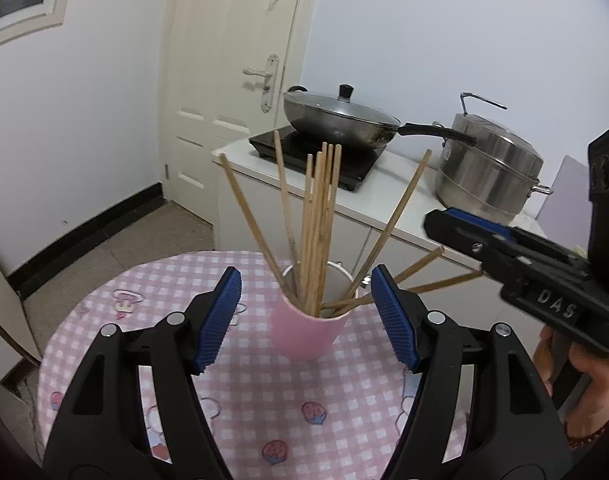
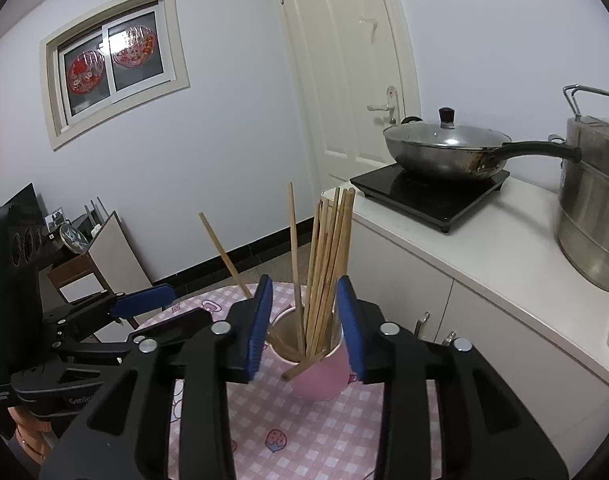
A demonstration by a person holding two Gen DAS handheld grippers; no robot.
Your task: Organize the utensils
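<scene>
bundle of light wooden chopsticks (image 1: 316, 232) standing in the pink cylindrical cup (image 1: 310, 334), most upright, a few fanned out left and right over the rim. cup sits on the round surface with the pink-and-white checked cloth (image 1: 264, 400). left hand-held gripper (image 1: 306, 320) released, blue ribbed pads wide on either side of the cup, nothing between them pressed. right hand-held gripper (image 2: 304, 320) also let go, pads apart, flanking the chopsticks without touching. behind, a lidded steel wok (image 2: 444, 152) on a black induction plate (image 2: 428, 194).
</scene>
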